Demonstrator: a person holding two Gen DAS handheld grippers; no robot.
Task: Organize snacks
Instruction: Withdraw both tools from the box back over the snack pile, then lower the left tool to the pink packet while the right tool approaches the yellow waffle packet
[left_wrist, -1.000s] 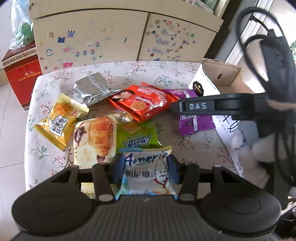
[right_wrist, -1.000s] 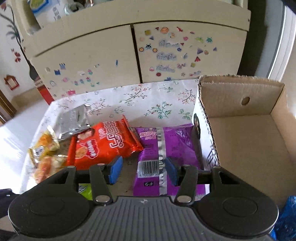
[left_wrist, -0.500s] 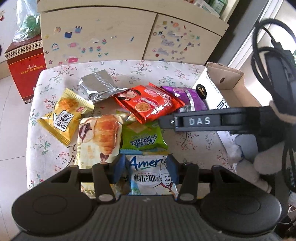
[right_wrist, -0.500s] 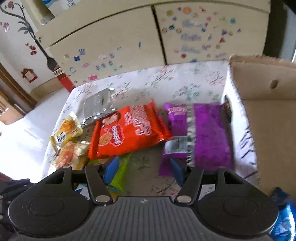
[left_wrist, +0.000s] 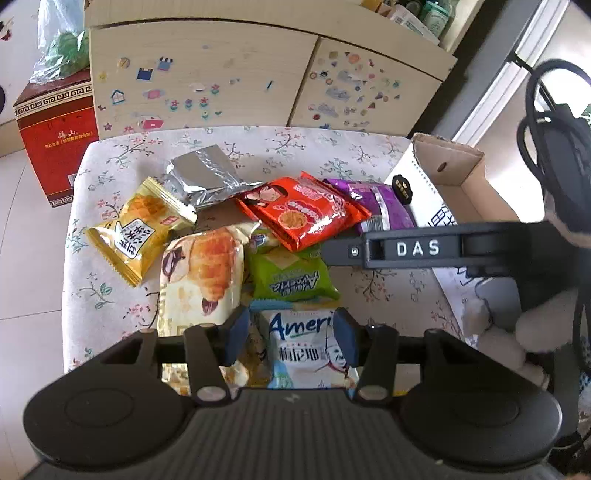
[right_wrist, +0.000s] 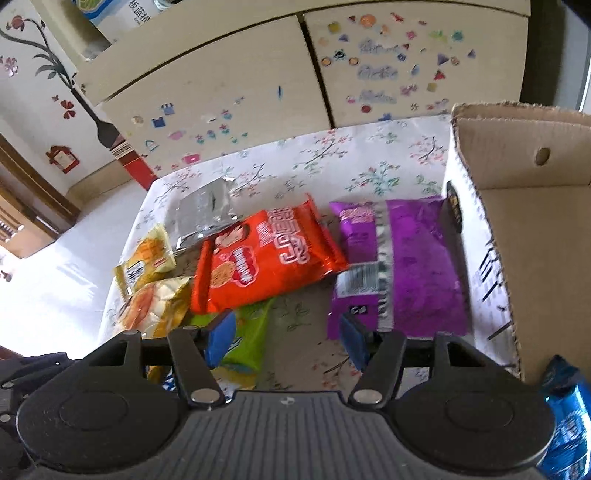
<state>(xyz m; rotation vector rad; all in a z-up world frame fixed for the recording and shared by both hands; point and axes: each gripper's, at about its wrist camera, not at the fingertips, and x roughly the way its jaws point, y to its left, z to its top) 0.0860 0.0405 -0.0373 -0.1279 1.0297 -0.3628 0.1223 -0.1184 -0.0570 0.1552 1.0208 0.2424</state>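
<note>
Left gripper (left_wrist: 289, 339) fingers are spread around the white-blue pack (left_wrist: 308, 350), pads not seen pressing. Right gripper (right_wrist: 286, 338) fingers have just been opening, nothing between them; the purple pack (right_wrist: 413, 266) lies just ahead on the surface (right_wrist: 332, 147), against the cardboard box (right_wrist: 535, 240). Judged light, crinkly, slippery, crushable: best pinched at a sealed end seam.
</note>
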